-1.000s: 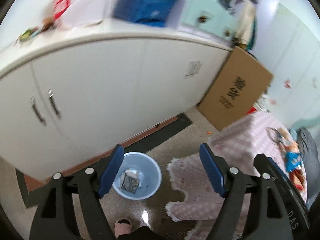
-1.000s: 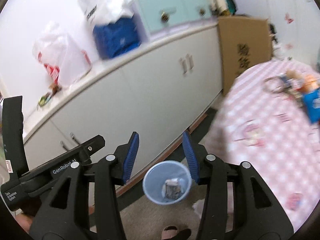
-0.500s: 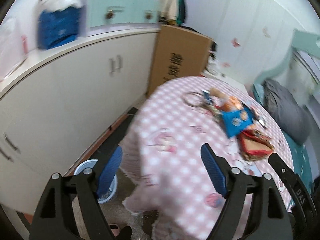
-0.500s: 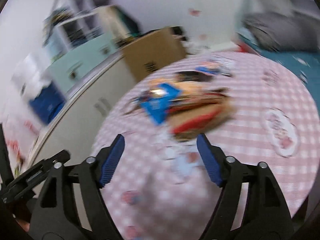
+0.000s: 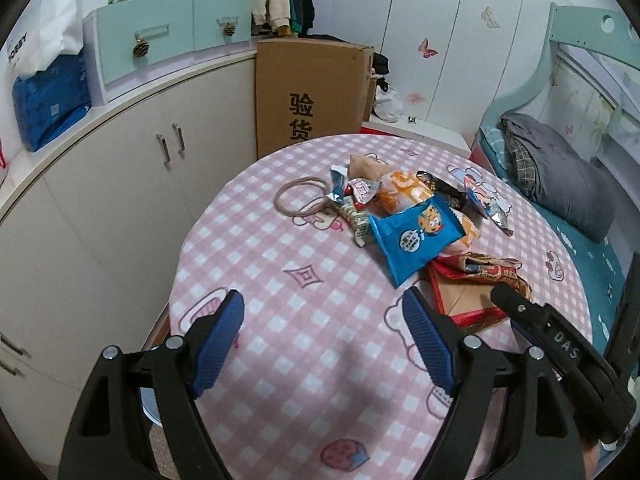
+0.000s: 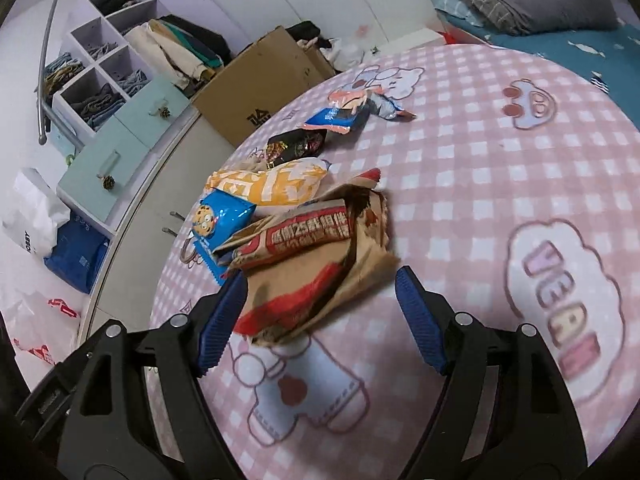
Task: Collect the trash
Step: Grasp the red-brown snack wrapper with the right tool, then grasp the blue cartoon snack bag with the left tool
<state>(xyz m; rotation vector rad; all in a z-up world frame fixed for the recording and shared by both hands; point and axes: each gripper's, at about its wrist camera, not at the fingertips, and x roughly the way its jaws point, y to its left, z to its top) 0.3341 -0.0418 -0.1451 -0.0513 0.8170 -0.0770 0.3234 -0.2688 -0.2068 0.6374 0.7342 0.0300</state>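
A heap of snack wrappers lies on the round table with the pink checked cloth (image 5: 280, 280). It includes a blue cartoon wrapper (image 5: 416, 236), an orange bag (image 5: 404, 192) and a crumpled brown-and-red paper bag (image 5: 468, 292). A tan loop of band (image 5: 300, 200) lies beside them. My left gripper (image 5: 322, 300) hangs open over bare cloth, short of the heap. My right gripper (image 6: 322, 280) is open, and the near end of the brown-and-red bag (image 6: 320, 248) lies between its fingers, with the pads not pressing it. Behind that bag are the blue wrapper (image 6: 224, 220) and a black wrapper (image 6: 296, 144).
White cupboards (image 5: 120, 200) curve along the left, with a tall cardboard box (image 5: 312, 92) leaning at their end. A bed with a grey pillow (image 5: 560, 184) stands to the right of the table. Teal drawers (image 6: 104, 160) and bags sit on the cupboard top.
Both views have swung from the blue bin on the floor by the cupboards up to the table with the wrappers. The right jaws have spread wider; the left stayed wide.
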